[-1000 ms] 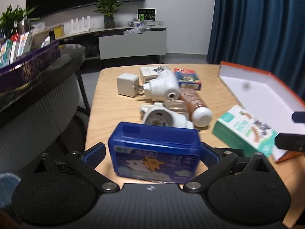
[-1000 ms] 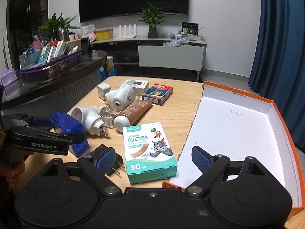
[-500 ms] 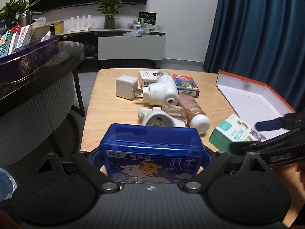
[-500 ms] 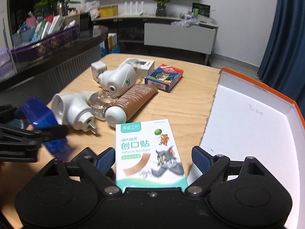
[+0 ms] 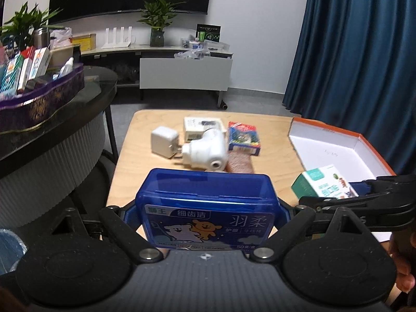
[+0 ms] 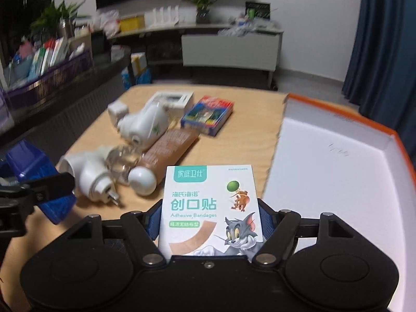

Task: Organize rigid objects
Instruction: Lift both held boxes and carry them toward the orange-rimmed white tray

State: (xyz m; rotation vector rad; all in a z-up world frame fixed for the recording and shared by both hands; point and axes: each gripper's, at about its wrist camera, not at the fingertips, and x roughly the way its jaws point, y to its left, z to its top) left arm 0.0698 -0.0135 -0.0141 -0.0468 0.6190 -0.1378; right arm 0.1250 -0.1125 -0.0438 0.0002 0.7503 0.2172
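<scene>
Both claws now have something between their fingers, where a second ago both stood spread over things lying on the table (image 6: 260, 119). The left claw (image 5: 206, 217) pinches the blue case (image 5: 206, 208) by its two short sides; the case fills the lower middle of the left view and looks lifted clear of the wood, though its underside is hidden. The right claw (image 6: 209, 223) is closing on the bandage box (image 6: 210, 208), which a second ago lay flat just ahead of it; the blue pads now sit against both long edges at the bottom centre of the right view. Whether the box has left the table yet I cannot tell.

For the task this reads as two pickups made almost together, so the next step is likely carrying both to the open orange box (image 6: 338, 171), which lies at the right of both views with a bare white floor. Left behind in the middle of the table are two white plug-in units (image 6: 143, 127), a brown tube (image 6: 169, 150), a white charger (image 5: 165, 141), a coloured card pack (image 6: 208, 114) and a white carton (image 6: 171, 100).
</scene>
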